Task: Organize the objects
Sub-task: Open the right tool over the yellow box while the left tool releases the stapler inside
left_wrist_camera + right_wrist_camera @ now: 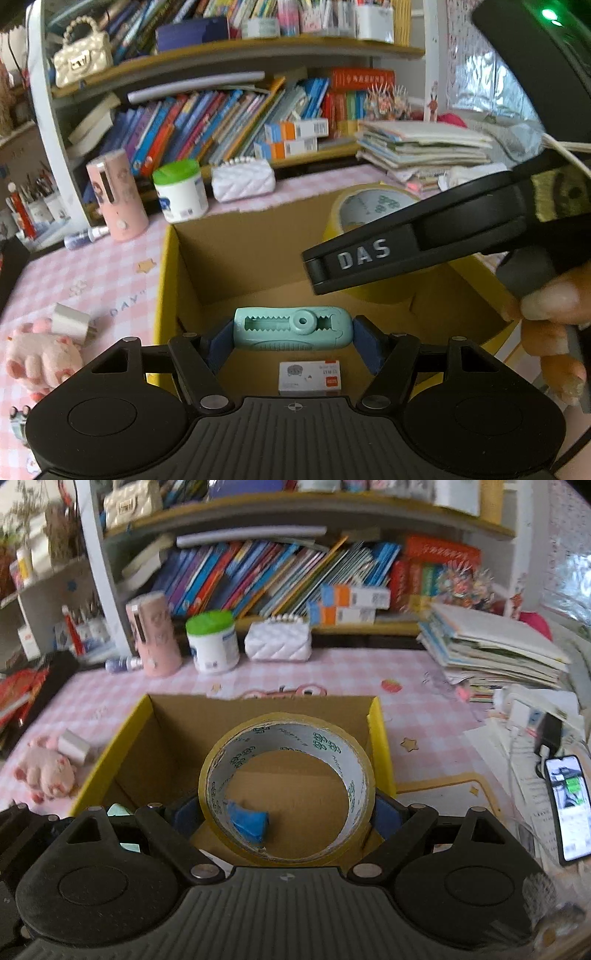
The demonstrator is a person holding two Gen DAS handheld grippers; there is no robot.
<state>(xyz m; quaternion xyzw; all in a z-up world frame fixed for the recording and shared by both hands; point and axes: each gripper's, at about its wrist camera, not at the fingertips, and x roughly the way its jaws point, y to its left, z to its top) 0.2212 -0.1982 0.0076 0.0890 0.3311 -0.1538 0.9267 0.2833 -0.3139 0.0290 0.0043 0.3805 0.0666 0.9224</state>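
Observation:
My left gripper [291, 332] is shut on a teal correction-tape dispenser [291, 326], held crosswise between the blue pads [218, 345] above an open cardboard box [166, 266] with yellow outer walls. A small white staple box [309, 376] lies on the box floor. My right gripper [284, 812] is shut on a wide roll of yellowish packing tape [218, 771], held upright over the same box [380, 746]. A scrap of blue tape [248, 821] sticks inside the roll. In the left wrist view the right gripper's black body [424, 243] crosses in front of the roll [369, 206].
On the pink checked tablecloth [424, 701] left of the box lie a pink plush toy [46, 768] and a silver block [75, 747]. Behind the box stand a pink cylinder [155, 635], a green-lidded jar [214, 642] and a white quilted purse [279, 640]. Stacked books [491, 646] and a phone [569, 805] are at the right.

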